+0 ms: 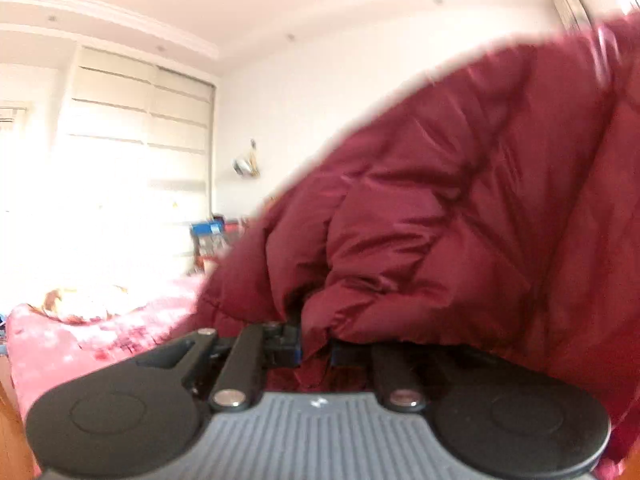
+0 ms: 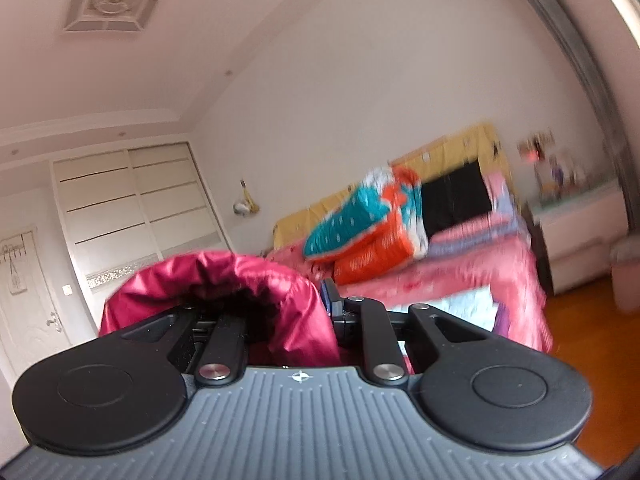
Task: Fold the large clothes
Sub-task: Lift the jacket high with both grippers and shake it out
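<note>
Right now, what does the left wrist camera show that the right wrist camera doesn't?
Only the left wrist view shows the jacket's quilted bulk hanging over the left gripper, which is shut on it. Only the right wrist view shows folded quilts, a nightstand and the right gripper shut on a rolled edge. Both show the jacket, wardrobe and pink bed.

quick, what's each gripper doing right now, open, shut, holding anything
Left gripper: closed on the dark red puffy quilted jacket.
Right gripper: closed, holding a rolled edge of the same jacket.
</note>
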